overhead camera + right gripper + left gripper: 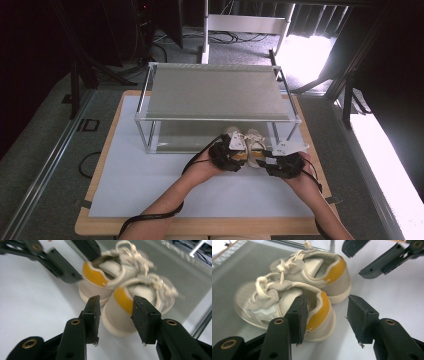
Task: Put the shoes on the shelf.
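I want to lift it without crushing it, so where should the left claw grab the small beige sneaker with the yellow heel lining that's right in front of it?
Grip the small beige sneaker by its padded heel collar, coming from behind: the heel faces the left claw, whose open jaws already straddle that rim.

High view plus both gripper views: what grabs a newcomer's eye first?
A pair of small beige shoes with orange-yellow heel linings, side by side at the front edge of the metal shelf rack, toes pointing under it. Both grippers sit right behind the heels: the left gripper open with one jaw inside the near shoe's collar, the right gripper open around the other shoe's heel.
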### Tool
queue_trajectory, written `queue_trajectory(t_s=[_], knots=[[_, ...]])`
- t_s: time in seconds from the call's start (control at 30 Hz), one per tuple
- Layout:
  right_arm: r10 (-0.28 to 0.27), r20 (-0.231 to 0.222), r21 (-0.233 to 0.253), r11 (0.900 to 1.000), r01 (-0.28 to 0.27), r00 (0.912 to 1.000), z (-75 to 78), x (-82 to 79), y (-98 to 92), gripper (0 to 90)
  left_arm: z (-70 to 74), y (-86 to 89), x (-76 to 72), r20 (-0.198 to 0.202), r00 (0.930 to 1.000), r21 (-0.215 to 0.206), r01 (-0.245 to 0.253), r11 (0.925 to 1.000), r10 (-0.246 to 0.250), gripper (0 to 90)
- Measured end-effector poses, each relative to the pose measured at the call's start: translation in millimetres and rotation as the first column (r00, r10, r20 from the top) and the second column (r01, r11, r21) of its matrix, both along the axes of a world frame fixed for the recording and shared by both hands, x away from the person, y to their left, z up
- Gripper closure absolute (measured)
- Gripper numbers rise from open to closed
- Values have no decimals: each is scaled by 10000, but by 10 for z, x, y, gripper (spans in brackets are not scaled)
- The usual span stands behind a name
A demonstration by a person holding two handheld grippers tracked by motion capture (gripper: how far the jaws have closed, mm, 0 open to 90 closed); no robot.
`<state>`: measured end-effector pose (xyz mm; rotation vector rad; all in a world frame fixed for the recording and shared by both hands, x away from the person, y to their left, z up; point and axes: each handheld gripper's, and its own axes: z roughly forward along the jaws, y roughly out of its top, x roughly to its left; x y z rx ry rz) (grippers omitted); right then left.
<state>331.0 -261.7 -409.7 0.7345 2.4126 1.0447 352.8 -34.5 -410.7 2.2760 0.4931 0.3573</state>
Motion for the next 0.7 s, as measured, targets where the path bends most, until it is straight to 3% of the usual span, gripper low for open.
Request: queue_trajectory(t_s=[0.2,0.23,0.27,0.3,0.4,0.5,0.6,0.7], knots=[[-710,-397,519,9960,730,9967,-177,-104,-90,624,-56,18,-120,97,9997,-4,-221,9998,221,587],[-937,-379,399,9947,952,9949,-233,-131,-109,692,-61,11,-130,87,9996,3,-285,9996,285,649],[-1080,-401,472,9928,1099,9933,-249,-135,-118,704,-67,1,-142,87,9996,57,-273,9996,273,654],[-1128,-533,570,9916,1158,9922,-259,-135,-128,796,-81,-17,-158,104,9996,66,-277,9996,276,709],[-1376,-590,776,9868,1419,9887,-269,-132,-137,807,-129,-86,-188,275,9995,369,-159,9992,149,745],[-1562,-612,875,9830,1612,9858,-269,-104,-118,822,-158,-116,-146,193,9986,359,-496,9981,489,806],[-1749,-587,737,9811,1790,9828,-277,-53,-84,836,-194,-120,-69,32,9962,263,-875,9958,874,807],[-1836,-662,866,9782,1890,9808,-268,-7,-68,842,-199,-113,-23,-184,9967,42,-788,9969,789,827]])
